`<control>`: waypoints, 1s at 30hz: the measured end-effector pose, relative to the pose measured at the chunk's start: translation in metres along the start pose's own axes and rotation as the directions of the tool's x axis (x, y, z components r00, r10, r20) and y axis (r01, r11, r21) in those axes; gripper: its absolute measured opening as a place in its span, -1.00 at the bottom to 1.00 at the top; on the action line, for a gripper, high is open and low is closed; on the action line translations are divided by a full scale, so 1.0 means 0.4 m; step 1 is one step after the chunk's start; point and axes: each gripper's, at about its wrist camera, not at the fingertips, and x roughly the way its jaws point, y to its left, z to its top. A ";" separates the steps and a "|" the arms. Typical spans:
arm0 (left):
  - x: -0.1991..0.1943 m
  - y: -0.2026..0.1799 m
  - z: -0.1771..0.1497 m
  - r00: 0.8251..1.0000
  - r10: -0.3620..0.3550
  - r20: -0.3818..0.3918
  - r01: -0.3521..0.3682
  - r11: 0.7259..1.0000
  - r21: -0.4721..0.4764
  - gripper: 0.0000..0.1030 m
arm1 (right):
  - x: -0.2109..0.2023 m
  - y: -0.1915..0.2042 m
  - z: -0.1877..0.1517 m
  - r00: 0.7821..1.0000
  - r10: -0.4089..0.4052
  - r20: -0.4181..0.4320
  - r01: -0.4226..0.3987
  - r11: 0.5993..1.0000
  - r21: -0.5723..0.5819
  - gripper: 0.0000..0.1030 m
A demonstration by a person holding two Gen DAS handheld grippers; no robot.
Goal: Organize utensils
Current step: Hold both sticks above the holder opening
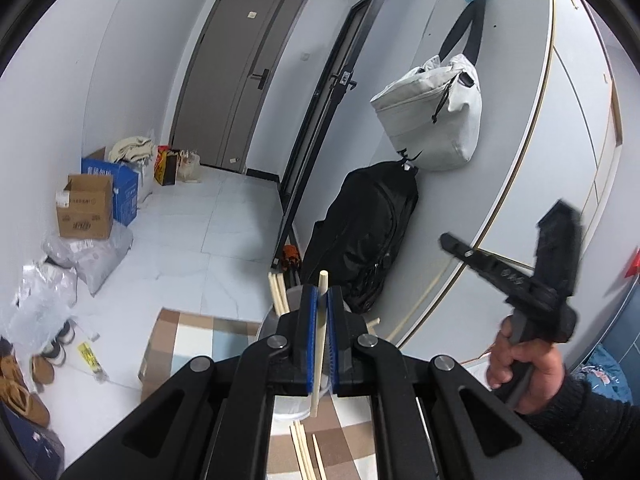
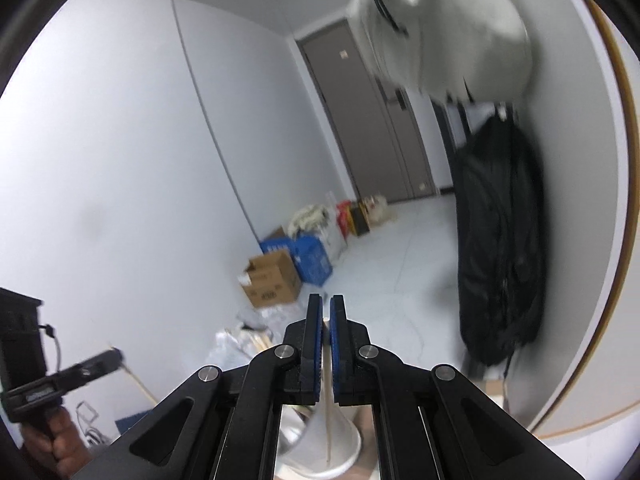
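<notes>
Left hand-held gripper (image 1: 322,340) clamping chopstick (image 1: 320,344), near-upright, top end up

— How many chopsticks (image 1: 320,344) were there?
— One pinched upright, three standing behind, about four loose below.
— And boxes?
— Two cardboard boxes (image 1: 85,207), one blue box (image 1: 127,192), and two bags (image 1: 430,116).

Ahead of the gripper, pale walls (image 1: 60,92) enclose a white tiled floor (image 1: 224,232) leading to a grey door (image 1: 236,80). Cardboard boxes (image 1: 86,206) and plastic bags (image 1: 90,256) line the wall to its left. To its right, a white bag (image 1: 432,120) hangs above a black backpack (image 1: 364,232) against a curved white panel (image 1: 516,80).
</notes>
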 end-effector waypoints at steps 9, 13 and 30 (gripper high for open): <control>0.051 -0.054 0.118 1.000 0.010 0.016 -0.012 0.995 0.102 -0.97 | -0.027 0.118 0.133 0.996 0.055 0.073 -0.049 0.995 -0.088 -0.95; 0.095 -0.049 0.146 1.000 0.011 0.013 -0.013 0.993 0.117 -0.97 | 0.018 0.136 0.139 0.997 0.045 0.067 -0.036 0.992 -0.124 -0.95; 0.231 0.001 0.098 0.998 -0.009 -0.060 0.017 0.989 0.144 -0.97 | 0.151 0.158 0.047 1.000 0.004 0.018 0.001 0.973 -0.231 -0.95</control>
